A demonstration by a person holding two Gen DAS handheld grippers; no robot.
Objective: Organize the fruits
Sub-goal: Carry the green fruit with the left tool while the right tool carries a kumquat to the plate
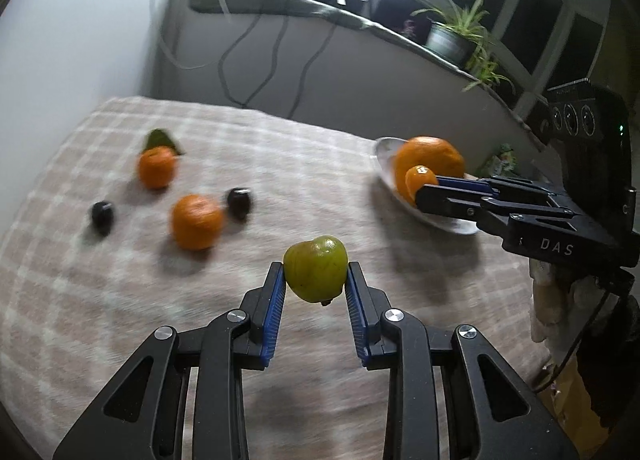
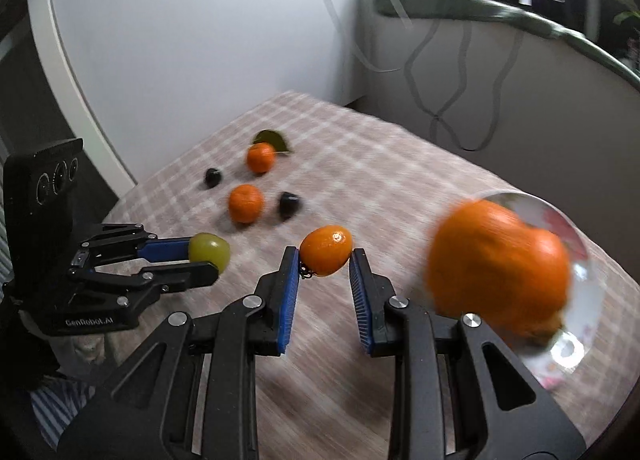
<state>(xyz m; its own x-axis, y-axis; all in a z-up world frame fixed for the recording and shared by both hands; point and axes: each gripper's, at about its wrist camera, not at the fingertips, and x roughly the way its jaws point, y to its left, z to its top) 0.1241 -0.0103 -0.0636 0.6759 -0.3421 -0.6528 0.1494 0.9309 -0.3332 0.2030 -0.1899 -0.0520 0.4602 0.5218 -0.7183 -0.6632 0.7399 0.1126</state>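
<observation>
Right gripper (image 2: 325, 256) clamped on a small oval orange fruit (image 2: 326, 250), long axis lying roughly across the jaws; glass plate (image 2: 592, 280) with the large orange (image 2: 498, 264) at about three o'clock of it, near, so likely first to deliver. Left gripper (image 1: 316, 274) pinched on a green fruit (image 1: 315, 268), plate at two o'clock, farther off. Loose on the checked cloth (image 1: 280, 164): two tangerines (image 1: 196, 222) and two dark fruits (image 1: 239, 202).

Right gripper (image 2: 325, 256) clamping kumquat (image 2: 326, 249), big orange (image 2: 498, 264) (blurred) in glass bowl (image 2: 588, 280)
</observation>
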